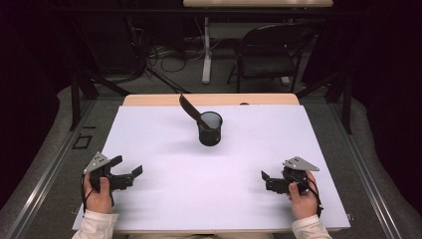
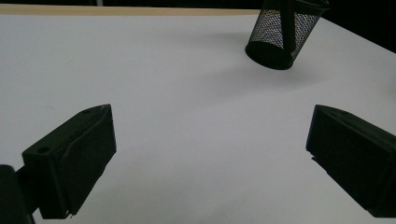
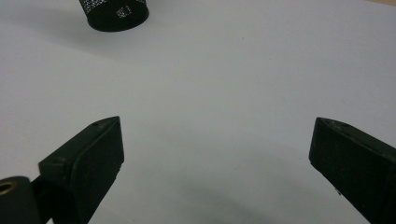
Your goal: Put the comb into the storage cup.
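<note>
A black mesh cup (image 1: 210, 129) stands upright near the middle of the white board (image 1: 164, 199). A dark flat tool (image 1: 189, 108) leans out of it toward the far left. My left gripper (image 1: 128, 166) rests at the near left of the board, open and empty, held by a hand. At the near right, my right gripper (image 1: 266, 180) is also open with nothing in it. The left gripper view has the cup (image 2: 282, 32) far ahead to the right of the open left gripper (image 2: 212, 112). Beyond the open right gripper (image 3: 217, 122), the cup's base (image 3: 119, 11) sits at the top left.
The board lies on a wooden table whose far edge (image 1: 209, 99) shows behind it. Past the table stand a black folding chair (image 1: 268, 50), a white table leg (image 1: 206, 50) and floor cables (image 1: 164, 55). Dark frame bars flank both sides.
</note>
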Action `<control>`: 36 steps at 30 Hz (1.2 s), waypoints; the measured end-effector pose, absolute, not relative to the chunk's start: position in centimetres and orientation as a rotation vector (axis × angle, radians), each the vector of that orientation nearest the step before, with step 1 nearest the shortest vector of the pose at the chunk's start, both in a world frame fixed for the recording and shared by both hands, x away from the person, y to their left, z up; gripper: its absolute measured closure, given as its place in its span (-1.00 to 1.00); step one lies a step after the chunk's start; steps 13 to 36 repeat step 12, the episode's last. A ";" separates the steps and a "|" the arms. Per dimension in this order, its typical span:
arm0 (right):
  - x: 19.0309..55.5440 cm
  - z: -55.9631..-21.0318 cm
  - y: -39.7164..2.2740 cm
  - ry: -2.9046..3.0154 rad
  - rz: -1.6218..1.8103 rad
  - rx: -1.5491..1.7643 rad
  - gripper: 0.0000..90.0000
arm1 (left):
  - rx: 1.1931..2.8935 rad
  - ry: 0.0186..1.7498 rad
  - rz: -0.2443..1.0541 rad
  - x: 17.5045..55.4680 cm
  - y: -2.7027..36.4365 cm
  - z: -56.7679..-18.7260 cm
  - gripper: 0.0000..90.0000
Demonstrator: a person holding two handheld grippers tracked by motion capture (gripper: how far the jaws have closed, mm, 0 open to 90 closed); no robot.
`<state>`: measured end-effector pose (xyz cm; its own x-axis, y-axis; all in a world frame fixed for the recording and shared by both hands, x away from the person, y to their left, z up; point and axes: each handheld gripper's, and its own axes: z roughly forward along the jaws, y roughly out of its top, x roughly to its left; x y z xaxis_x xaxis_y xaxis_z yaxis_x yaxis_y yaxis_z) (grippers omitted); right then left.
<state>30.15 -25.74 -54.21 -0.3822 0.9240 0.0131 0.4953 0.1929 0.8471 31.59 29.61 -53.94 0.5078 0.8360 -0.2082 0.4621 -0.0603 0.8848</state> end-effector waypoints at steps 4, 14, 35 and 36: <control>30.1 -54.2 -25.7 1.966 1.094 1.318 -0.93 | 1.697 1.112 0.444 31.6 29.6 -53.9 -0.96; 30.1 -54.2 -25.6 1.969 1.105 1.326 -0.93 | 1.694 1.119 0.446 31.6 29.6 -54.0 -0.96; 30.1 -54.2 -25.6 1.969 1.105 1.326 -0.93 | 1.694 1.119 0.446 31.6 29.6 -54.0 -0.96; 30.1 -54.2 -25.6 1.969 1.105 1.326 -0.93 | 1.694 1.119 0.446 31.6 29.6 -54.0 -0.96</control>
